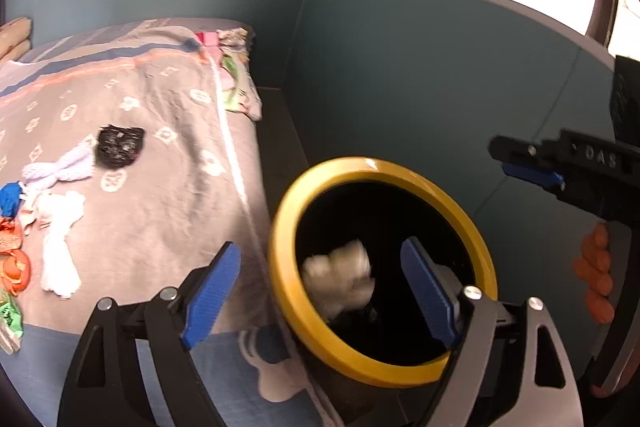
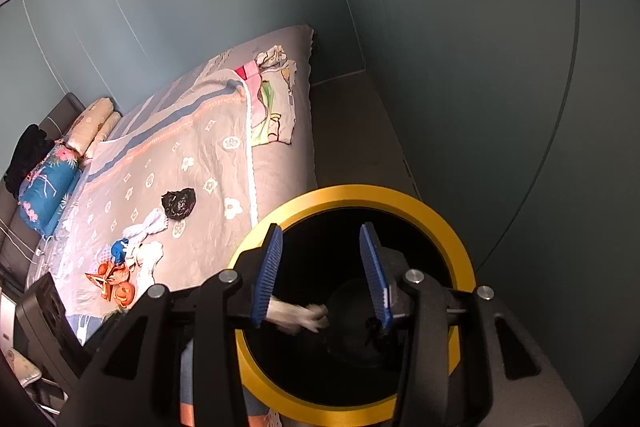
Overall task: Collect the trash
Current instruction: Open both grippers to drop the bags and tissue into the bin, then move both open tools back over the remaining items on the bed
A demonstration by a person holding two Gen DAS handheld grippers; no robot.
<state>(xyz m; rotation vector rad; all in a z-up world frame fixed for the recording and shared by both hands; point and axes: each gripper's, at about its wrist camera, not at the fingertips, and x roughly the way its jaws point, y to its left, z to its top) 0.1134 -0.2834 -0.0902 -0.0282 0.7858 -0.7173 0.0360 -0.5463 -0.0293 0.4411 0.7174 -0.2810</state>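
Note:
A black bin with a yellow rim [image 1: 280, 255] [image 2: 460, 247] stands on the floor beside the bed. My left gripper [image 1: 320, 291] hangs over its mouth, open, and a blurred white tissue wad [image 1: 340, 275] is loose between the pads, touching neither. My right gripper [image 2: 322, 275] is also over the bin, open, with a blurred white scrap [image 2: 300, 315] low by its left pad, inside the bin mouth. On the bed lie a black crumpled wrapper [image 1: 120, 145] [image 2: 179, 203], white tissues [image 1: 60, 239] [image 2: 146, 227], a blue scrap [image 1: 10, 197] and orange peels [image 1: 14, 267] [image 2: 116, 287].
The bed [image 2: 224, 155] has a grey patterned cover, with pillows [image 2: 92, 127] at its head and a folded floral cloth [image 2: 276, 107] at its far corner. A narrow strip of floor [image 2: 352, 131] runs between bed and teal wall. A black speaker-like box [image 2: 44, 311] stands at the lower left.

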